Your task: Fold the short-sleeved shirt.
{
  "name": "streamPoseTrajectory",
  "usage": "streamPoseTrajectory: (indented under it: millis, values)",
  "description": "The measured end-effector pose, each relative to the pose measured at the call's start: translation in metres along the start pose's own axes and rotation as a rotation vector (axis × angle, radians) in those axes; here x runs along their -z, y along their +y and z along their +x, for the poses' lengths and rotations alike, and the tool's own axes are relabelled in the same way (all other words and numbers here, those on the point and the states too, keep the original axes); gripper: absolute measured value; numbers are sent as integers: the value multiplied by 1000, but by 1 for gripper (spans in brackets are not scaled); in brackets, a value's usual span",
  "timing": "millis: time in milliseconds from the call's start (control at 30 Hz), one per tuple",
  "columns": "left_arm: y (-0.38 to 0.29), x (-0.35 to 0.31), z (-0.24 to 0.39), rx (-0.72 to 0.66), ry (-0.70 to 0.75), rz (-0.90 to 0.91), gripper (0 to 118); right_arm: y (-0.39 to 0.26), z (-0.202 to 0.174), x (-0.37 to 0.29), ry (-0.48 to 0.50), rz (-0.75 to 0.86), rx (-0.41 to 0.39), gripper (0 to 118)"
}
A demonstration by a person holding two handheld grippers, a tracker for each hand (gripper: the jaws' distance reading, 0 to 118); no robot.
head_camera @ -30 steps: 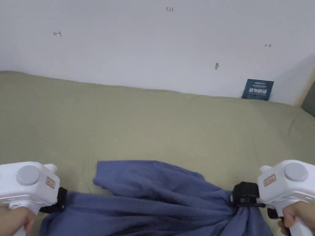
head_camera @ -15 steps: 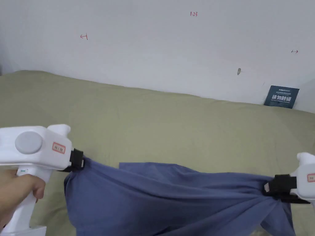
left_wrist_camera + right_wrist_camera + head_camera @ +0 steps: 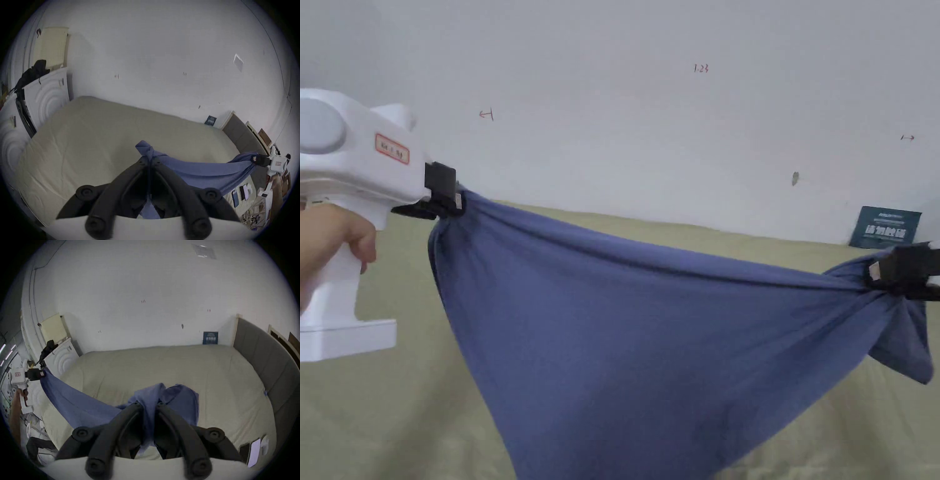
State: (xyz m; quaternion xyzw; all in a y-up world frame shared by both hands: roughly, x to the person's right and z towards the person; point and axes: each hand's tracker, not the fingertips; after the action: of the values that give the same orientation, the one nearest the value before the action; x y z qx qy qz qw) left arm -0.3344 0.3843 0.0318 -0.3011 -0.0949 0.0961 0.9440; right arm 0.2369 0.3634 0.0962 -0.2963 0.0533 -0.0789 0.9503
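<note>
Jaws, left gripper (image 3: 454,195): pressed together on a bunched corner of the blue shirt (image 3: 625,337), high at the left.
Jaws, right gripper (image 3: 878,279): pinching the opposite bunched corner, lower, at the far right edge.
Shirt: stretched between both grippers, top edge taut and slanting down to the right (rest sags in a deep drape), hanging above the olive bed (image 3: 394,387).
Left hand (image 3: 328,240): wrapped round the white handle.
Background: white wall (image 3: 650,125), dark sign (image 3: 885,227) at its base.
</note>
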Motion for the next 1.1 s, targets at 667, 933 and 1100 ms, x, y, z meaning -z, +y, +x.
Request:
streamPoseTrajectory:
  millis: [667,933,1100]
  values:
    - [61,7,24,21,13,154,3,86,3,28,-45,191,1,9]
    - [17,25,7,16,0,75,3,38,12,39,-20,134,22,9]
    - [-34,37,-11,-13,1,2,3,-7,25,42,10,92,78,9]
